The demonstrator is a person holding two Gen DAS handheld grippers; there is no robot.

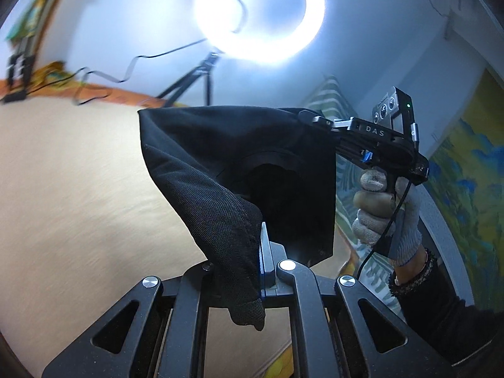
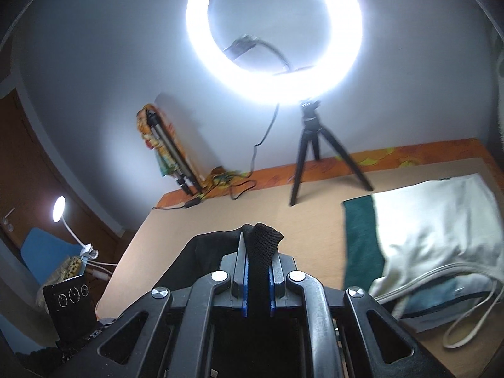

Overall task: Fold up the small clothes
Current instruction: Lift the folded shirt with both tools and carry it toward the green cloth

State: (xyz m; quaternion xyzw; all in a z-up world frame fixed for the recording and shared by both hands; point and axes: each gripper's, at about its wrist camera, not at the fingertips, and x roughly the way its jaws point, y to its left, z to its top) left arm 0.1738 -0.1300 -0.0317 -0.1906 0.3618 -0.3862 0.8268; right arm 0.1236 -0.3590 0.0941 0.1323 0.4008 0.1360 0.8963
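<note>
A small black garment hangs in the air above the beige table, stretched between both grippers. My left gripper is shut on one corner of it, with cloth bunched between the jaws. My right gripper shows in the left wrist view, held by a gloved hand, and is shut on the opposite corner. In the right wrist view the right gripper pinches a fold of the black garment between its blue pads. The garment's lower part hangs loose.
A lit ring light on a black tripod stands at the table's far edge, with cables beside it. A white cloth over a green cloth lies on the table's right side. A desk lamp stands at the left.
</note>
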